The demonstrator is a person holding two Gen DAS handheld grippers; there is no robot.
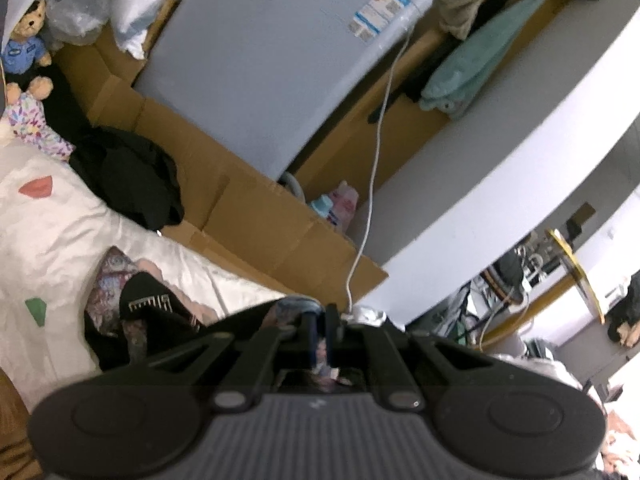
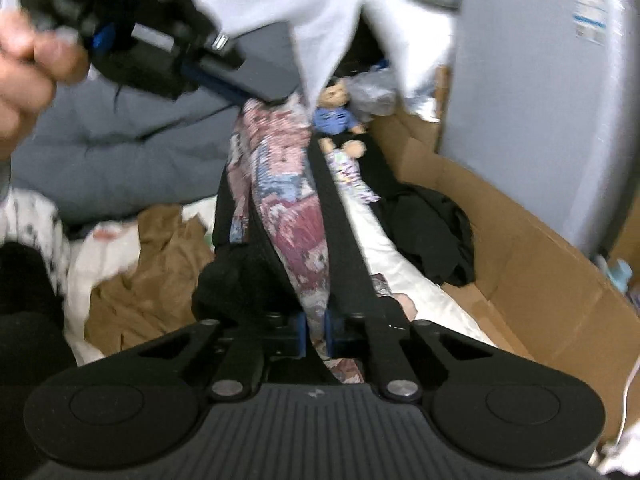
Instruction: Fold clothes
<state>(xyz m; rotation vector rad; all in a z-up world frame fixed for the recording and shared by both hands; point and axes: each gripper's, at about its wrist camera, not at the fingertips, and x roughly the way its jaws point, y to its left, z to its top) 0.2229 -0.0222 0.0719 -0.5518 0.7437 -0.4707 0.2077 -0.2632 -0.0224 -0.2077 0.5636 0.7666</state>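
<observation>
Both grippers – left gripper (image 2: 276, 100), right gripper (image 2: 318, 320) – have fingers clamped on the patterned garment (image 2: 288, 200), stretched mid-air over the bed (image 1: 60, 216). No fold visible – other clothes lie loose nearby.

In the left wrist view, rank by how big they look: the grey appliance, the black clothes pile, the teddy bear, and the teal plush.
1. grey appliance, clearly largest.
2. black clothes pile.
3. teal plush, close to the pile; fisheye stretch makes that order unsure.
4. teddy bear, smallest, though cut off at the frame edge.
</observation>
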